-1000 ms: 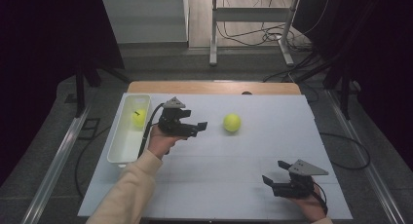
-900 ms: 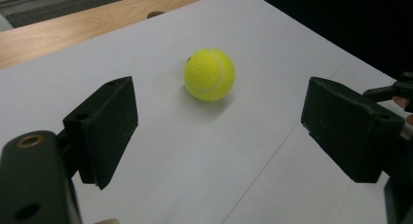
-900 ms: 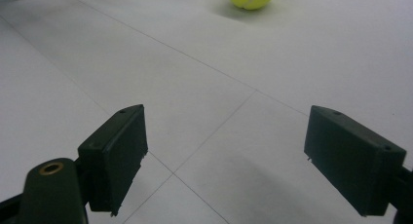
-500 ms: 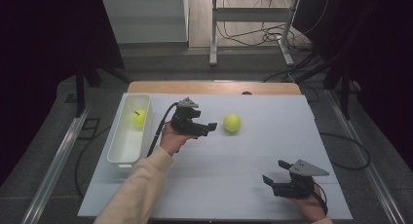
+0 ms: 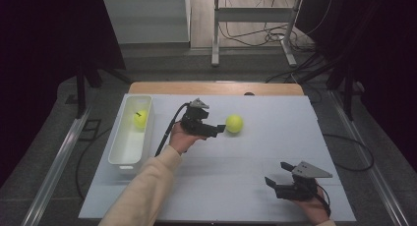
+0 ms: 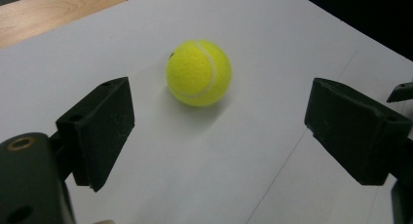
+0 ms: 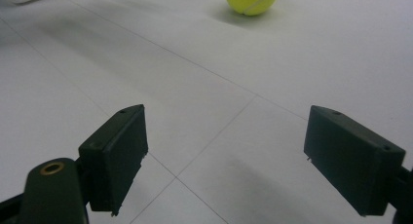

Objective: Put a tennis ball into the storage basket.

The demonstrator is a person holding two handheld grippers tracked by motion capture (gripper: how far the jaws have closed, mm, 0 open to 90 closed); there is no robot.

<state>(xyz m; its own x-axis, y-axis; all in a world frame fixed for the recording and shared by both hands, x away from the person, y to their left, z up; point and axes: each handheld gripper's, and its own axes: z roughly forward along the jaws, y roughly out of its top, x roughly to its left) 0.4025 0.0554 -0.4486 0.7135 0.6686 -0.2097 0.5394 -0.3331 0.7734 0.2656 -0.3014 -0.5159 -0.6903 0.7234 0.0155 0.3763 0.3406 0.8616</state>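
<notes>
Tennis ball on the mat is what my left tongs are going for; it sits loose on the white mat, mid-table, a bit toward the far edge, touching nothing but the mat.

Biggest first: the mat covers nearly the whole wooden table, w/ a strip of bare wood showing at the far side. At the mat's left edge stands a long white bin, open top, w/ a second tennis ball lying in its far end.

My left gripper is held level just left of the loose ball, tips pointing at it, near but not touching. In the left gripper view the ball lies ahead of the jaws, centred btwn them but beyond the pads, nothing in the gap. Jaws have just been opening wider and stand apart now, gripping nothing.

My right gripper rests low at the near right corner of the mat, well apart from ball and bin. Its jaws are spread wide too, empty, only bare mat btwn them; in the right gripper view the ball shows far off at the top edge.
</notes>
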